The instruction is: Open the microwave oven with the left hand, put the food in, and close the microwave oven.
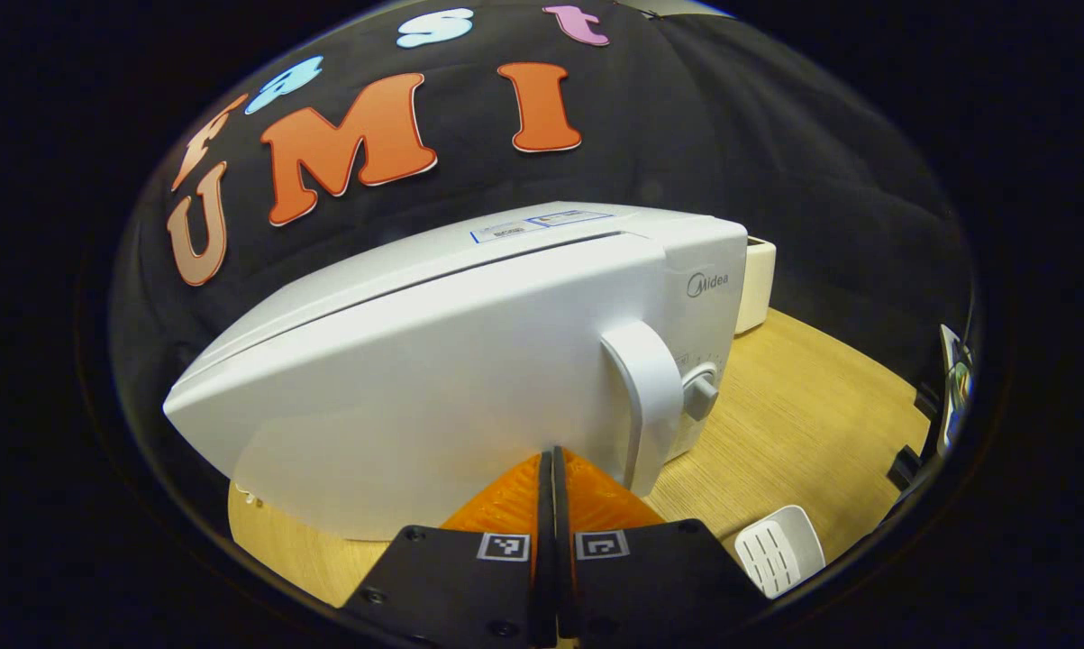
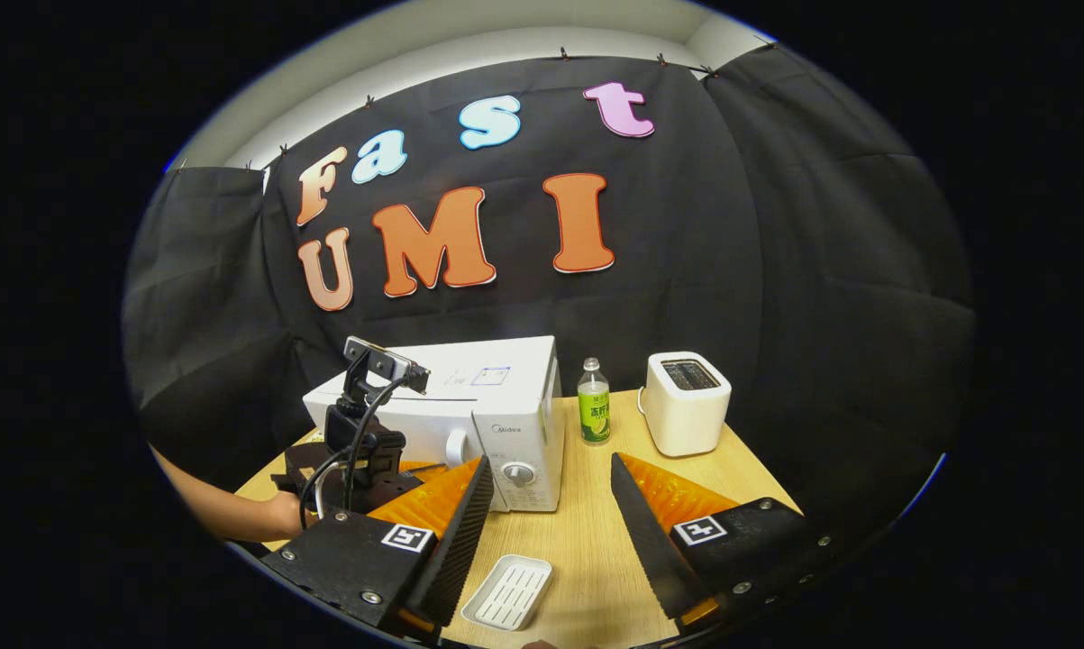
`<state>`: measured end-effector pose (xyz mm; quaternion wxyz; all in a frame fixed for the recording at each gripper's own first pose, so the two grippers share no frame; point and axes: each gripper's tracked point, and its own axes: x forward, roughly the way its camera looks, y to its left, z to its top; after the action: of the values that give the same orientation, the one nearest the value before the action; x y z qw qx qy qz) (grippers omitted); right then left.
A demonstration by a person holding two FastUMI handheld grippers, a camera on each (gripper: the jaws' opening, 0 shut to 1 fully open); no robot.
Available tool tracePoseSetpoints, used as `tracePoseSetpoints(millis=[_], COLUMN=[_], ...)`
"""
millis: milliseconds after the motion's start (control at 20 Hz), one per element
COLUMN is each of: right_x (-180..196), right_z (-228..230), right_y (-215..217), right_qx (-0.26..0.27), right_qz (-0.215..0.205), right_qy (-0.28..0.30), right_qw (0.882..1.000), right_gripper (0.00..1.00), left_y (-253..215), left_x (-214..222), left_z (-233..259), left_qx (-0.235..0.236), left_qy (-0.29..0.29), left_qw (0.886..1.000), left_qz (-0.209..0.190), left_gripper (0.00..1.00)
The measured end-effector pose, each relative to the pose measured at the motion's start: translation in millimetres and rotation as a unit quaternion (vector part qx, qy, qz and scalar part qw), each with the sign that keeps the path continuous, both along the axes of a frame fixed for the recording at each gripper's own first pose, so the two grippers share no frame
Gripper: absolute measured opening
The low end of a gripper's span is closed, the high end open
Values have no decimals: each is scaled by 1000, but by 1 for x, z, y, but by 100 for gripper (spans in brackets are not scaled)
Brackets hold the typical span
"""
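In the left gripper view, the left gripper [image 1: 552, 464] has its jaws clenched together with nothing between them, only a thin dark seam showing where the two fingers meet. Its tips sit right at the front of the microwave oven [image 1: 469, 361], low on the door and just left of the curved door handle [image 1: 642, 397]; whether the tips actually touch the door cannot be told. The door is closed, flush with the white body. To the right of the handle, a round knob [image 1: 701, 395] sticks out from the control panel. The oven stands on the wooden counter [image 1: 803, 424]. A small white slotted tray [image 1: 780, 550] lies on the counter to the lower right of the gripper, and a white toaster [image 1: 756, 284] peeks out behind the oven's far corner.

In the right gripper view, the right gripper [image 2: 549, 487] is released, its jaws spread wide apart and holding nothing. It hovers above the counter [image 2: 587, 541], well back from the oven. The slotted tray [image 2: 508, 590] lies on the counter between and below the two fingers, apart from both. Farther off, the microwave oven [image 2: 469, 406] sits with its door shut, and the left gripper [image 2: 361, 451], held by a person's hand [image 2: 280, 514], is close against the oven's front. A green bottle [image 2: 594, 401] stands upright between the oven and the toaster [image 2: 686, 401].
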<state>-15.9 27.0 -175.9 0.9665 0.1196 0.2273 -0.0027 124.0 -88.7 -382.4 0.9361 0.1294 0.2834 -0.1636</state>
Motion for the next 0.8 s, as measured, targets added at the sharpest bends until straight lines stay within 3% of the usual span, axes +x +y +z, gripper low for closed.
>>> tracePoseSetpoints(millis=[50,100,150,300,550,800], right_x=[1,1,0,1,19,35], right_z=[0,1,2,8,39,93], right_y=[1,2,2,7,15,25], right_qx=[1,0,-2,-10,-40,-80], right_qz=[1,4,5,15,28,34], right_qy=[1,0,-1,-8,-48,-111], right_qw=[1000,1000,1000,1000,998,990], right_gripper=[82,82,82,82,82,82], left_y=[-2,-3,-1,2,27,84], left_x=[-3,-4,-5,-14,-39,-55], left_z=[-3,-3,-2,33,130,248], left_qx=[0,2,8,3,-24,-56], left_qy=[7,6,4,-38,-117,-203], left_qw=[1000,1000,1000,999,992,974], left_qz=[1,0,8,16,36,80], left_gripper=[0,5,0,5,5,5])
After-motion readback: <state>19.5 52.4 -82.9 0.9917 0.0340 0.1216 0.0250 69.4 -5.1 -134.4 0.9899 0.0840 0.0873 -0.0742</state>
